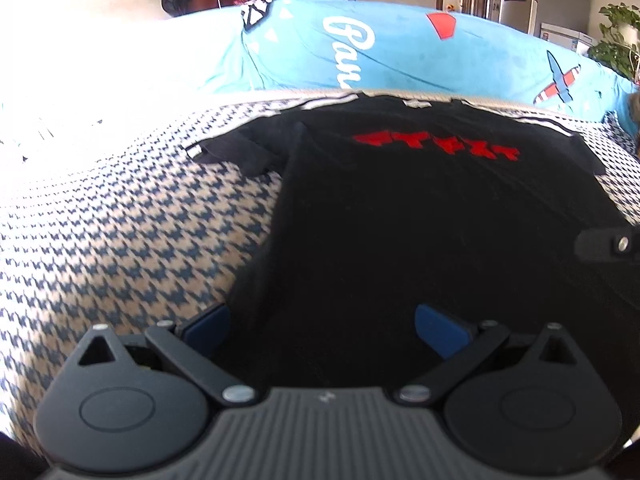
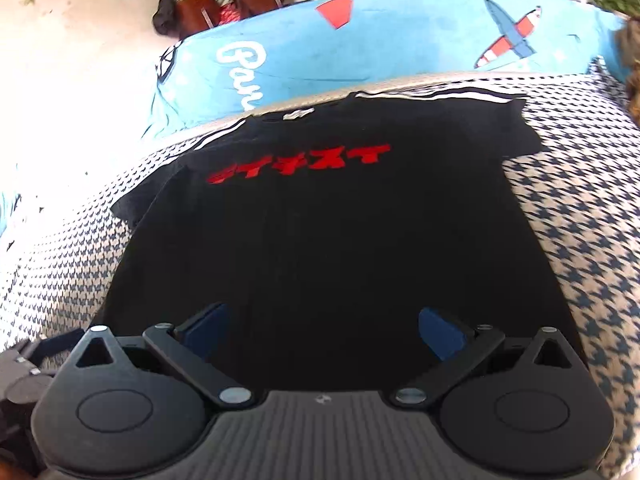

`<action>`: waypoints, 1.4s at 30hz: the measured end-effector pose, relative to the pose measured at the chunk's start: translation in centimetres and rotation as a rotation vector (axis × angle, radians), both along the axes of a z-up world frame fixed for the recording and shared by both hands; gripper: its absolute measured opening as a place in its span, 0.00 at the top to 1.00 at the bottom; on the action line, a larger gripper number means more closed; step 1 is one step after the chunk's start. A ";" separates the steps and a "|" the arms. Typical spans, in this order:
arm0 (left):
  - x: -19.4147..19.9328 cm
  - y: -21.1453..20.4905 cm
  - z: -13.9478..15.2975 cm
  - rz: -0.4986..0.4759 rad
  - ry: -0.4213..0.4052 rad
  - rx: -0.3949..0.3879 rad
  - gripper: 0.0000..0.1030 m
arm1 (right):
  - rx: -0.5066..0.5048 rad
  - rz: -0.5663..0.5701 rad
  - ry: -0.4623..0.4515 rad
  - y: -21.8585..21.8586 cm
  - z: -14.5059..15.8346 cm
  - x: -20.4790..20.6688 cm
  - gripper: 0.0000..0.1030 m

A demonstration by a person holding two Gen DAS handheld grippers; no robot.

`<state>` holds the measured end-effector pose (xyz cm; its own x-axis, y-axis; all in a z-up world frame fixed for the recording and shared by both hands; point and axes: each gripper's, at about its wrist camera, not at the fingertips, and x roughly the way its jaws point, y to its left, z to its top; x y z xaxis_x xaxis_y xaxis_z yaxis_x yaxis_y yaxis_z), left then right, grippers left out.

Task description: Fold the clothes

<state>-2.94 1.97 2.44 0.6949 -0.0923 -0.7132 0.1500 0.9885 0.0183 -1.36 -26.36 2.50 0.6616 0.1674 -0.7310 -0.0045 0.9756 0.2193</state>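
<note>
Right gripper (image 2: 322, 330): blue pads spread wide, nothing pinched. Left gripper (image 1: 322, 330) likewise wide, empty. Both hover over the near part of the black cotton T-shirt with red lettering (image 2: 320, 232), flat at frame centre on the houndstooth woven cover (image 2: 580, 208).

Risks: pads could snag the cover along with the hem; the left sleeve (image 1: 240, 152) sits bunched, so the fold could come out crooked.

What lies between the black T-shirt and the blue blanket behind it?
In both wrist views, only a narrow strip of the houndstooth cover separates the black T-shirt from the blue blanket.
</note>
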 end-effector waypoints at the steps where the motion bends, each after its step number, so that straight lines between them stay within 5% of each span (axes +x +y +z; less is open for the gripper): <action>1: 0.4 0.2 0.2 0.005 -0.003 -0.001 0.00 | 0.001 0.008 0.008 0.1 -0.1 0.4 0.00; 17: 11.0 6.4 1.8 0.154 0.029 -0.142 0.01 | -0.042 0.063 0.083 2.6 -1.6 4.7 0.00; 30: 18.8 8.6 -0.2 0.191 0.117 -0.254 0.06 | -0.064 0.079 0.111 3.7 -2.1 7.3 0.00; 39: 21.5 9.1 -1.6 0.194 0.163 -0.298 0.15 | -0.127 0.104 0.119 4.9 -2.6 8.5 0.00; 42: 21.9 9.0 -1.5 0.180 0.154 -0.303 0.25 | -0.146 0.112 0.123 5.3 -2.8 8.9 0.00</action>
<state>19.00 10.93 0.91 0.6063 -0.2007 -0.7695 -0.0487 0.9564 -0.2879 7.53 -21.09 -0.25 0.5496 0.1207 -0.8267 -0.0963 0.9921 0.0809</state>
